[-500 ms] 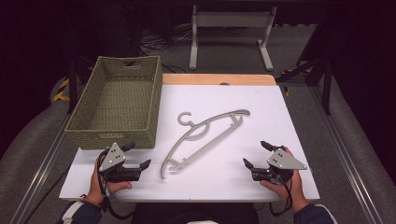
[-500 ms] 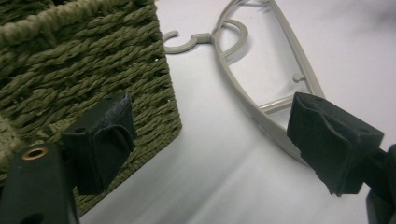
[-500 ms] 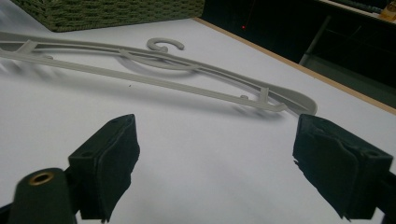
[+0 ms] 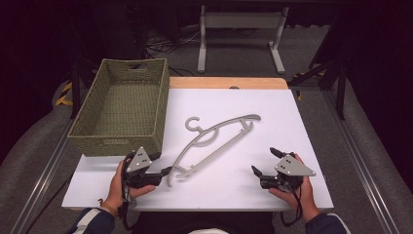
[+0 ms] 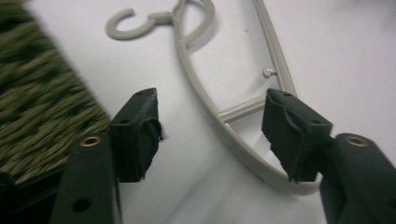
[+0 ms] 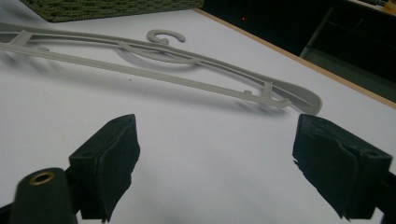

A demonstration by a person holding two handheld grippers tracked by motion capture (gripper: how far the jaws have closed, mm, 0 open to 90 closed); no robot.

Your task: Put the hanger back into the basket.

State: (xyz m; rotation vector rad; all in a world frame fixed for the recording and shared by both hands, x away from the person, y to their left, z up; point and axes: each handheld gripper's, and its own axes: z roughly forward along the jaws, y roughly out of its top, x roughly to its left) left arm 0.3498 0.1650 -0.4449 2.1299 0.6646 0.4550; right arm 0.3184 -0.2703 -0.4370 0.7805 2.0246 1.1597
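Over on the left, the woven basket (image 4: 122, 105) sits on the white surface (image 4: 292, 146), its near wall just beyond the left gripper (image 4: 163, 165). That gripper lies low at the near edge in the person's left hand (image 4: 119, 183), and its fingers (image 5: 137, 133) stand about half open, straddling the near end of the grey hanger (image 4: 214, 141). The hanger's curved arm runs between them in the left gripper view; one finger sits right against the rounded end, though I can't tell whether it touches, and the other stands clear of the plastic. No grip there.

The hanger lies flat mid-surface, slanting away toward the right, hook pointing back toward the basket.

At the right, the right gripper (image 4: 262, 162) rests in the person's right hand (image 4: 297, 190), fingers (image 6: 109, 161) spread wide with only bare surface between them, the hanger's far tip well apart beyond.
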